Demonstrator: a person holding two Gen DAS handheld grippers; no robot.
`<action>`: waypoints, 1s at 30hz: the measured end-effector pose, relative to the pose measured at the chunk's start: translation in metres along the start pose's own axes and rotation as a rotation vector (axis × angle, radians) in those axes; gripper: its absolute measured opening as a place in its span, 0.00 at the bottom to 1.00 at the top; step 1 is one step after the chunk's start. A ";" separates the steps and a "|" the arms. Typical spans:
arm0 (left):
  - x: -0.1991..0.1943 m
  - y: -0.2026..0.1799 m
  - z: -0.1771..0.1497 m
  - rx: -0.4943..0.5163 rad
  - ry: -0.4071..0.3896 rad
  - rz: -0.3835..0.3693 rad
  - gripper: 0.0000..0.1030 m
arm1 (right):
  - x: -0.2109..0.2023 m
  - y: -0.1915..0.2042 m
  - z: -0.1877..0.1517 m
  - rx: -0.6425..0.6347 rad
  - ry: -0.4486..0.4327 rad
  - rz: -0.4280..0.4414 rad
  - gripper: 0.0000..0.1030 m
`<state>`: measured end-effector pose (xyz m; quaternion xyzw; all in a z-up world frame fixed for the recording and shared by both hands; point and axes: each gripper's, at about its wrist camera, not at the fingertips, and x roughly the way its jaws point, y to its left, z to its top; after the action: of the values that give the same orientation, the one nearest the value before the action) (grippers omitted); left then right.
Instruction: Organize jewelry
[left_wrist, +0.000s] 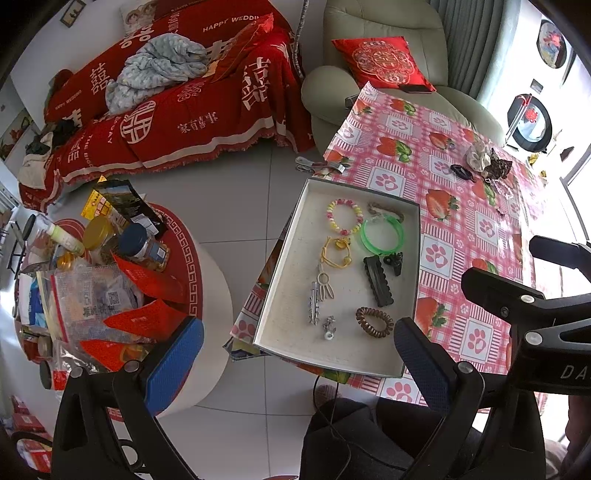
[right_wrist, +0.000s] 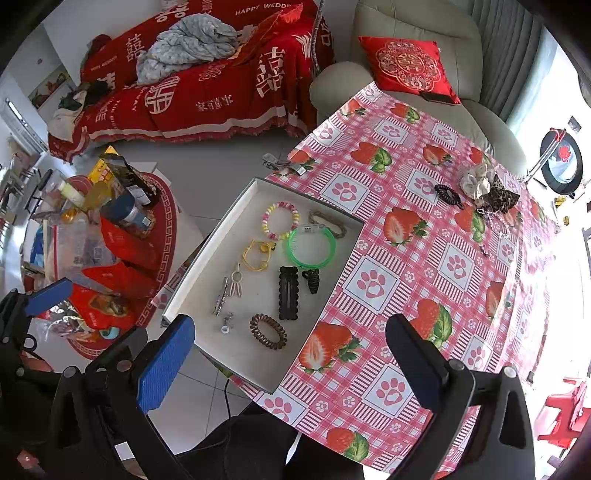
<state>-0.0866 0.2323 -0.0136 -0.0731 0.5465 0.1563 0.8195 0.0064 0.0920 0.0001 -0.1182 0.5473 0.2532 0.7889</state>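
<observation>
**Both claws hang empty, near side of the jewelry tray**

Over the near edge of the worktop (right_wrist: 424, 206) I hold both claws spread wide, gripping nothing. From the left wrist view, the left claw (left_wrist: 299, 365) hovers above the near end of the white tray (left_wrist: 291, 266), apart from everything in it. From the right wrist view, the right claw (right_wrist: 290, 354) sits over the tray's near right corner.

Inside the tray, the brown coil hair tie (right_wrist: 267, 331) lies nearest my claws, with the black scalloped clip (right_wrist: 288, 292) just beyond it and a small black claw clip (right_wrist: 311, 280) beside that. Farther off sit the green bangle (right_wrist: 312, 246), the beaded bracelet (right_wrist: 280, 220) and the yellow cord piece (right_wrist: 256, 254).

Far right on the worktop, well apart from the tray, a cream scrunchie (right_wrist: 476, 181), a leopard scrunchie (right_wrist: 500, 199) and a black coil tie (right_wrist: 447, 194) cluster together. Thin chains just near of them wash out in the window glare; I cannot make them out.
</observation>
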 end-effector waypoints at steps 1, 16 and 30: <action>0.000 0.000 0.000 0.000 0.000 0.000 1.00 | 0.000 0.000 0.000 0.000 0.000 0.000 1.00; 0.000 0.000 -0.001 0.002 -0.001 0.001 1.00 | 0.000 0.001 -0.001 0.000 0.000 0.001 1.00; 0.000 0.000 -0.001 0.003 -0.002 0.002 1.00 | 0.001 0.002 0.000 0.001 0.003 0.003 1.00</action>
<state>-0.0876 0.2323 -0.0138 -0.0714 0.5461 0.1563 0.8199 0.0052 0.0938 -0.0005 -0.1176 0.5487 0.2539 0.7878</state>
